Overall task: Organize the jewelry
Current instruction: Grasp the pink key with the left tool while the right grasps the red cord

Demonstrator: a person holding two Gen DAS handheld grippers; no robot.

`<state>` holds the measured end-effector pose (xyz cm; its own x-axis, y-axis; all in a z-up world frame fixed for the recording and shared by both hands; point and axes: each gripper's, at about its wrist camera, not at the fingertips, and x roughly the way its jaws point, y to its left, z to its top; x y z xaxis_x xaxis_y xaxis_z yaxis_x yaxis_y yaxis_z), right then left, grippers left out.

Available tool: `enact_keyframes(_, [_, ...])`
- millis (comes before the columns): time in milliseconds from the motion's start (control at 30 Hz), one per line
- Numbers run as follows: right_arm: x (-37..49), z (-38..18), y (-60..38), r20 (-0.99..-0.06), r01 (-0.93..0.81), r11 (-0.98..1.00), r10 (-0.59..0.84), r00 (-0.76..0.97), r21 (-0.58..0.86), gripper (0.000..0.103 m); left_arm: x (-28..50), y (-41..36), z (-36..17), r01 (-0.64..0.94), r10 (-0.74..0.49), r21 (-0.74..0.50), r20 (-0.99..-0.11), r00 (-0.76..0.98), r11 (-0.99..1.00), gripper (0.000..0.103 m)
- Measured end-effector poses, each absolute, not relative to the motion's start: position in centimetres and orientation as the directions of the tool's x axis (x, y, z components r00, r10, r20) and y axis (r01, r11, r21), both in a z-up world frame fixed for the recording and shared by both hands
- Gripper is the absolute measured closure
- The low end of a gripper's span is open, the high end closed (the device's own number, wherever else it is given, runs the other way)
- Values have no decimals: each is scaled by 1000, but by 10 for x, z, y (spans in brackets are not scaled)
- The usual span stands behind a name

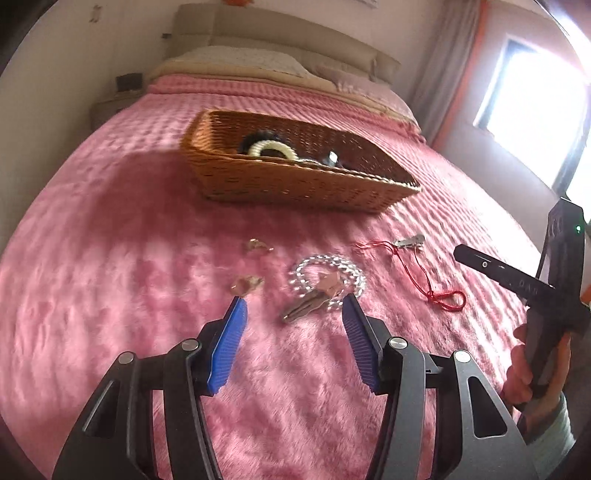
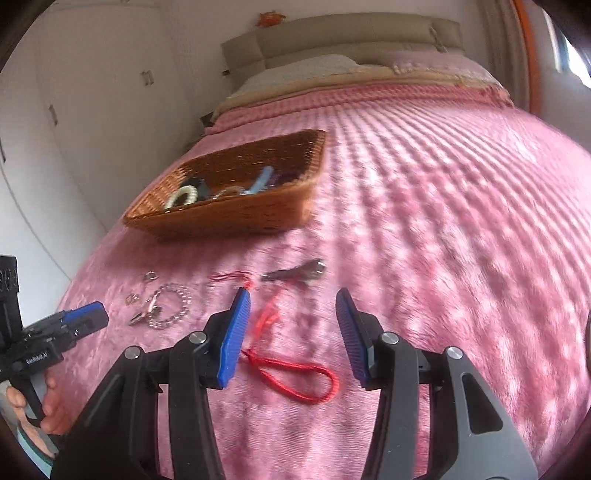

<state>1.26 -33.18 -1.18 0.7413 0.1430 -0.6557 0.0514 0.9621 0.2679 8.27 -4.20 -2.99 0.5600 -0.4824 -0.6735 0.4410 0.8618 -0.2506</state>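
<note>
A wicker basket (image 1: 295,181) (image 2: 236,218) stands on the pink bedspread and holds a cream bracelet (image 1: 271,149) (image 2: 183,195) and other pieces. My left gripper (image 1: 293,302) is open and empty, just short of a silver bead bracelet (image 1: 325,275) (image 2: 173,306) with a star charm and key. Two small gold earrings (image 1: 245,284) (image 1: 258,245) lie left of it. My right gripper (image 2: 291,295) is open and empty above a red cord necklace (image 2: 295,373) (image 1: 432,284) with a metal clasp piece (image 2: 299,275) (image 1: 408,242).
The pink bedspread (image 2: 443,240) covers a wide bed with pillows and a headboard (image 1: 280,33) at the far end. A nightstand (image 1: 110,105) stands at the far left, a window (image 1: 535,107) on the right. The right-hand tool (image 1: 546,291) shows in the left wrist view.
</note>
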Motion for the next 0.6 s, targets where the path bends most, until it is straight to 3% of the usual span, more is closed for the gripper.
enact_keyframes(200, [14, -25, -348, -667, 94, 934, 174, 725, 345, 58, 101, -67, -46, 469, -462, -218, -731, 502, 856, 53])
enact_keyframes(333, [13, -25, -341, -671, 87, 945, 156, 725, 315, 58, 97, -80, -52, 505, -433, -159, -758, 488, 848, 77])
enact_keyframes(433, [13, -24, -332, -674, 80, 958, 132, 727, 274, 58, 88, -86, -51, 544, -452, -155, -759, 469, 825, 86])
enact_keyframes(600, [13, -24, -331, -671, 70, 961, 135, 729, 269, 58, 79, -85, -45, 549, -486, -194, -745, 457, 813, 84])
